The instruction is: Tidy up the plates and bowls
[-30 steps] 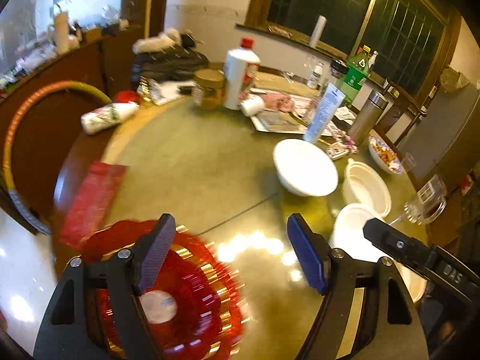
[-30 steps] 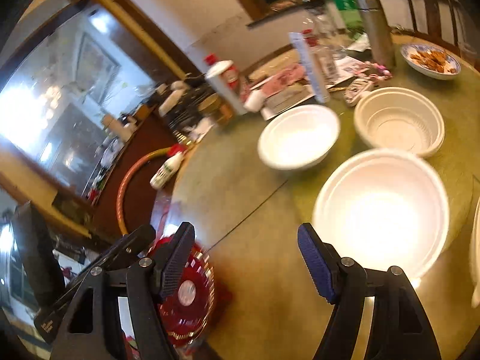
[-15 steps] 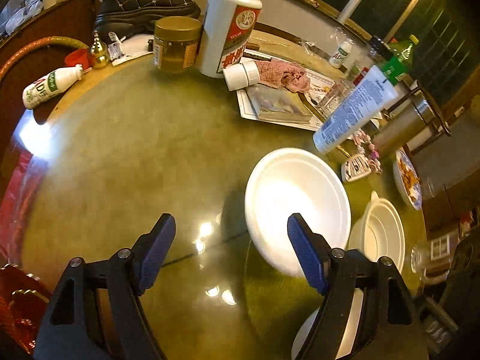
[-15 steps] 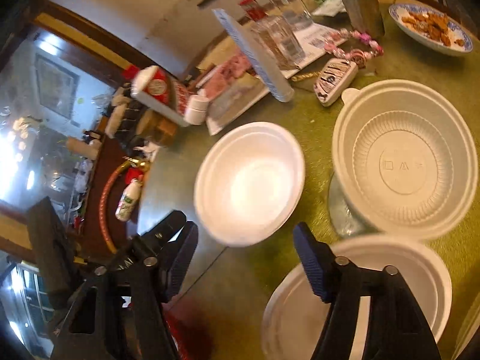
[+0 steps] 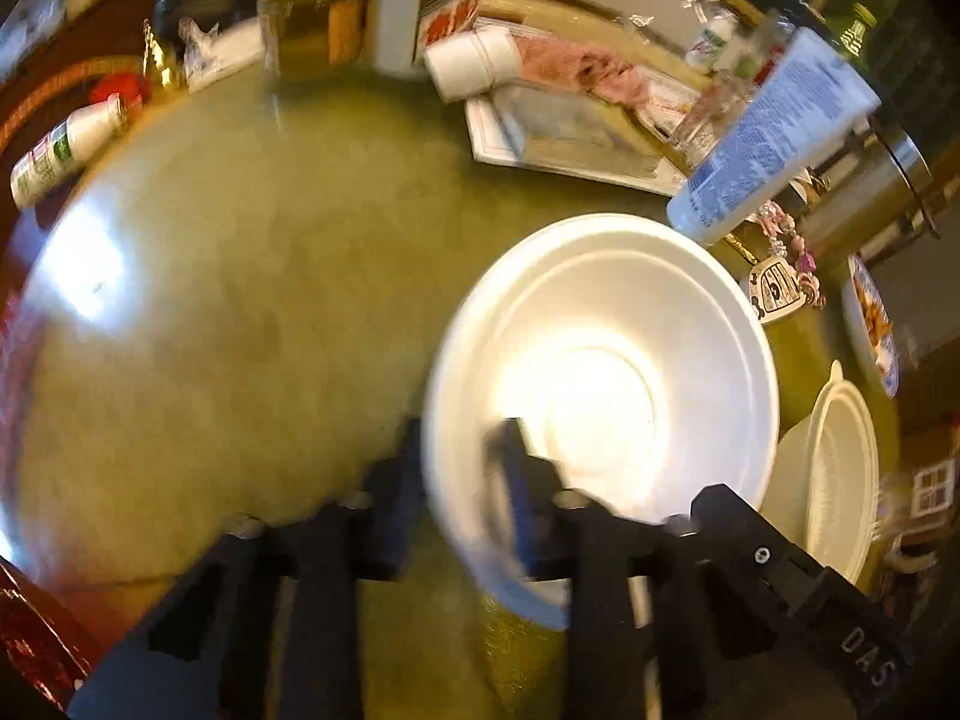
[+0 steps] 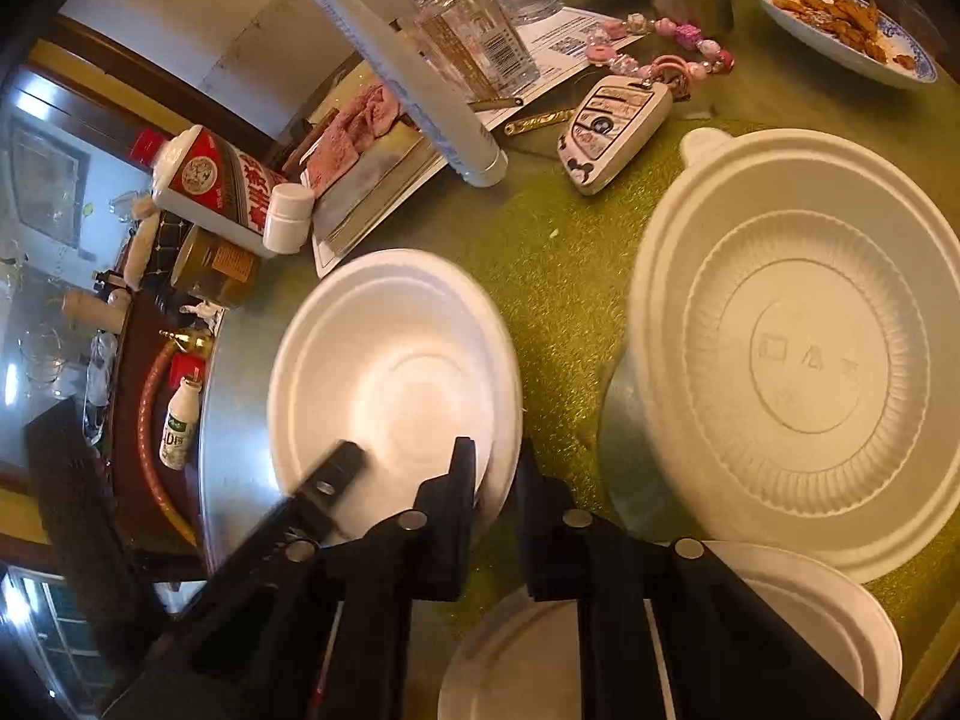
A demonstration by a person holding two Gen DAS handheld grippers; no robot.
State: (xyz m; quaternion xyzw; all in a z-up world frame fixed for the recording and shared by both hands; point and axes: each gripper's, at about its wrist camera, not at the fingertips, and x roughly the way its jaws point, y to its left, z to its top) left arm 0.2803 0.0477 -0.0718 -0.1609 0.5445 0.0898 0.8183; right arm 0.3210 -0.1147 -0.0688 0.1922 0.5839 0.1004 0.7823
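Observation:
A white foam bowl [image 5: 606,384] sits on the green table; it also shows in the right wrist view [image 6: 396,372]. My left gripper [image 5: 459,468] is shut on its near-left rim, one finger outside and one inside. My right gripper [image 6: 495,474] is shut on the same bowl's right rim. A white ribbed plastic bowl [image 6: 804,360] stands to the right, also at the right edge of the left wrist view [image 5: 840,468]. Another white foam bowl [image 6: 810,618] lies under my right gripper. A red plate [image 5: 30,642] peeks in at the lower left.
Behind the bowls lie a white tube [image 6: 408,72], a car key with pink beads [image 6: 612,126], a glass [image 6: 474,36], a liquor bottle [image 6: 210,180], a jar [image 5: 312,12] and papers. A blue-rimmed dish of food [image 6: 840,24] stands far right.
Both grippers moved forward to the middle foam bowl and closed on its rim from opposite sides. The left gripper left the red plate behind at the lower left.

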